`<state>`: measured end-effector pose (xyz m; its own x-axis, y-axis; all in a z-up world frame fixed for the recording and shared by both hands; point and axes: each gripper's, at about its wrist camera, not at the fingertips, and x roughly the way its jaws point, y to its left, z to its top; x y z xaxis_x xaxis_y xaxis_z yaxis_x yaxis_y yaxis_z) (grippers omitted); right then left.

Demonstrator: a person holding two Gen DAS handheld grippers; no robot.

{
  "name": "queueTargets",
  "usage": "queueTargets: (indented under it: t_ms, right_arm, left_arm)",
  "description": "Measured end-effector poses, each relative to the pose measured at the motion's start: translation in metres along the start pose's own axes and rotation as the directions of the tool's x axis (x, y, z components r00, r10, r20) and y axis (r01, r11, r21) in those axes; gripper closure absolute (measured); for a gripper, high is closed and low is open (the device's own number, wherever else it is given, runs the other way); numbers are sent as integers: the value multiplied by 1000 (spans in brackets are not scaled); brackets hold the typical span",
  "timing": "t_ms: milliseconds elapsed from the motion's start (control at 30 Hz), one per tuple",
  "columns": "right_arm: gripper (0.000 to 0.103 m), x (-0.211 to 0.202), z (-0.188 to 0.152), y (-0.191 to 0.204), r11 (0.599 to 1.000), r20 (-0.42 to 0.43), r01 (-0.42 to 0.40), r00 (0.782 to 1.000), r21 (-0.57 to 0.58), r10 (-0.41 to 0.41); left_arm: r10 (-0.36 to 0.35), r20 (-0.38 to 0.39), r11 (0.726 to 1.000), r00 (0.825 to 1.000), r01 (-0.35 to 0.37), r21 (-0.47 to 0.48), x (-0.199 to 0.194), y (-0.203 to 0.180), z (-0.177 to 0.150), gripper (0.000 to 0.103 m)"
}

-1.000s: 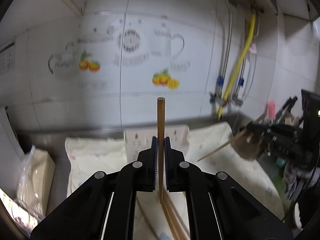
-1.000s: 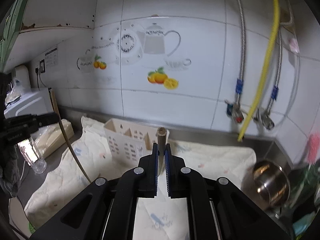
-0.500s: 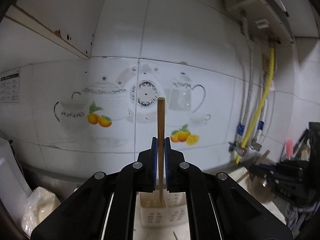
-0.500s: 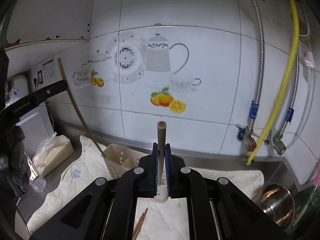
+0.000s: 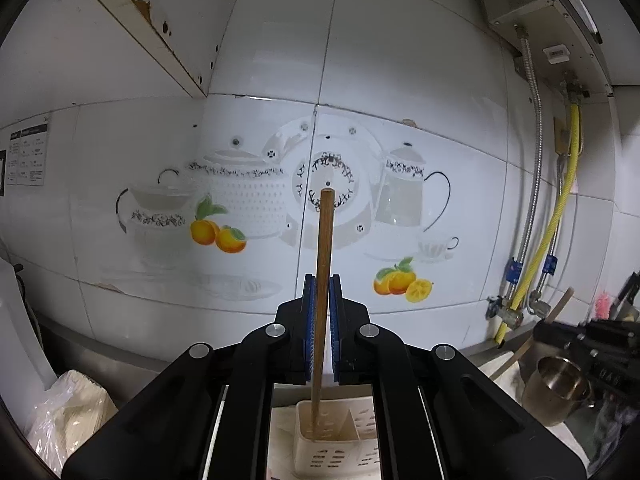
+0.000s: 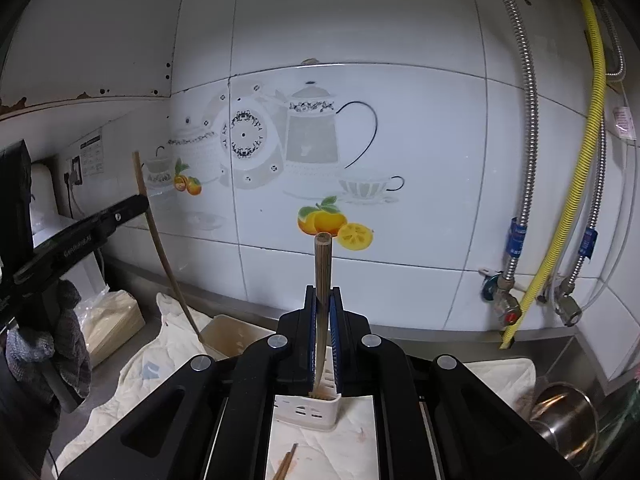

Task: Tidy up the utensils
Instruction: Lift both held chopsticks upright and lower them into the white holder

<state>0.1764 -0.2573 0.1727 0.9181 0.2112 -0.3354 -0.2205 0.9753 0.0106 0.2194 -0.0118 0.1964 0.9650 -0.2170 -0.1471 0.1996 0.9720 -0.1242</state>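
Chopsticks are on their way into the white utensil caddy (image 5: 336, 436). The left hand-held gripper (image 5: 320, 312) is clamped on a wooden chopstick (image 5: 323, 264) whose lower end dips into a caddy slot; the right hand-held gripper (image 6: 322, 320) pinches a ribbed chopstick (image 6: 322, 268) above another slot. Neither is released yet, and a loose pair (image 6: 285, 462) lies on the desk cloth (image 6: 160, 364).

two chopsticks (image 5: 323, 280) (image 6: 322, 276) held, one holder (image 5: 340, 440), one steel cup (image 5: 558, 390).
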Motion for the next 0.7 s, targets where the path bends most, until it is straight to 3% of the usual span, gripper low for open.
queueTargets:
  t_ms: [467,700]
  right_arm:
    - [96,39,-29,4,999,-100,18,995,-42,-22]
    - [96,47,-38,3,999,-131,24,991,-49,-30]
  left_arm:
    - [-42,64,994,997,48,-101,18,10,0,98]
    - [-29,13,995,999,31,-98,36,12,-20,98]
